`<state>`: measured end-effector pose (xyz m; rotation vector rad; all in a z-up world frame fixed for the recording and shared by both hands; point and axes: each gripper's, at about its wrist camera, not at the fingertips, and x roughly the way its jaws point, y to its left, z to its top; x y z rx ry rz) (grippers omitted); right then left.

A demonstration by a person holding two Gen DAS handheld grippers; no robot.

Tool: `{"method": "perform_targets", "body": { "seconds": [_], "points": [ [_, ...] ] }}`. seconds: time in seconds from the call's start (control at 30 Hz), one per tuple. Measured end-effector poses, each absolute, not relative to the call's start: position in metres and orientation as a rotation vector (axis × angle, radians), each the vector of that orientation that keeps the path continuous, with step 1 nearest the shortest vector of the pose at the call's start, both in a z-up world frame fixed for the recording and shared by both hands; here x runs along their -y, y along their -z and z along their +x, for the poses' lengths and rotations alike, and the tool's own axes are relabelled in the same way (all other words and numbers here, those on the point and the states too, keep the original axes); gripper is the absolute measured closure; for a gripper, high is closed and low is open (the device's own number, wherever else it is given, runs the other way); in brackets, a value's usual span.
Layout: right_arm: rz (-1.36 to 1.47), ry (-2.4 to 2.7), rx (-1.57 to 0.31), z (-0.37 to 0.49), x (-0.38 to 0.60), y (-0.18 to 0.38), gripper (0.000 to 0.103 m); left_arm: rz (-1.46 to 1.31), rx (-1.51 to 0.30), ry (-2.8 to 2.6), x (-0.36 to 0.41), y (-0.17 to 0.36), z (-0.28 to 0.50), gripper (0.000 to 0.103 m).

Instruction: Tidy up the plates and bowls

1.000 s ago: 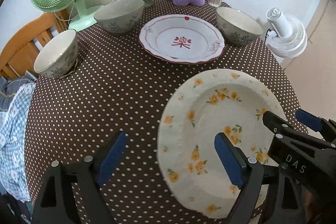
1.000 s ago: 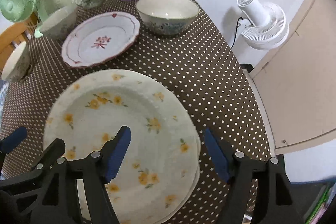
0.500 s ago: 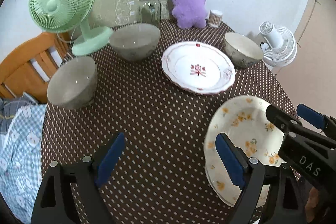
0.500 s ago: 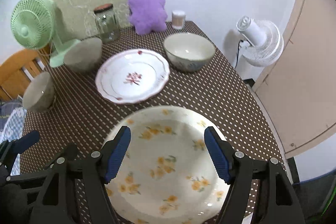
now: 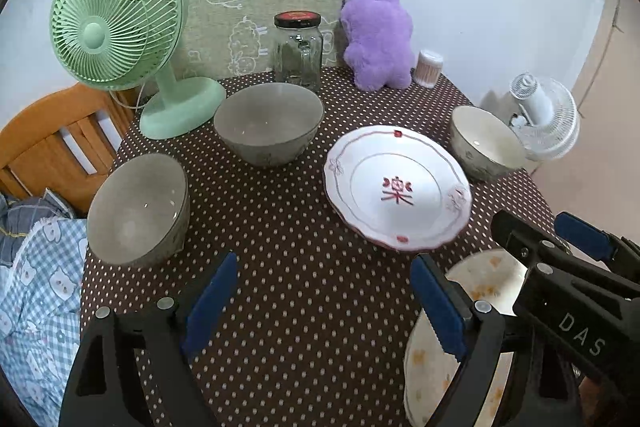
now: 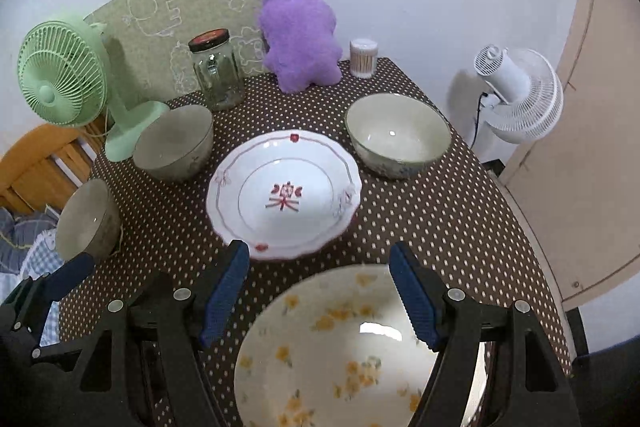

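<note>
Yellow-flowered cream plate (image 6: 352, 347), glossy

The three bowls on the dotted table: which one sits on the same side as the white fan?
The cream bowl, right of the red-patterned plate, beside the white fan. The two grey bowls sit left, near the green fan.

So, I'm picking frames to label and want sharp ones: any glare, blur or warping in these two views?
Left wrist view: strong fisheye bending with dark corners; the yellow-flowered plate looks soft, the red-patterned plate slightly smeared. Right wrist view: same warping; a bright glare patch sits on the yellow-flowered plate, whose flowers are blurred; a small highlight shows in the bowl on the right.
</note>
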<state>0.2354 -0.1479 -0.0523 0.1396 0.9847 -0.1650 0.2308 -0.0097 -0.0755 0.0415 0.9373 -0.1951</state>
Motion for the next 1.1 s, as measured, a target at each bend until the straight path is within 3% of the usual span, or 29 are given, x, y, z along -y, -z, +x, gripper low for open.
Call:
{"method": "perform_targets", "body": {
  "seconds": [0.7, 1.1],
  "points": [
    [0.206, 0.123, -1.093, 0.329, 0.183, 0.134, 0.029, 0.031, -1.031, 0.072, 0.05, 0.143, 0.315, 0.027],
    [0.183, 0.128, -1.144, 0.346, 0.19, 0.164, 0.036, 0.036, -1.08, 0.097, 0.069, 0.17, 0.329, 0.043]
  ]
}}
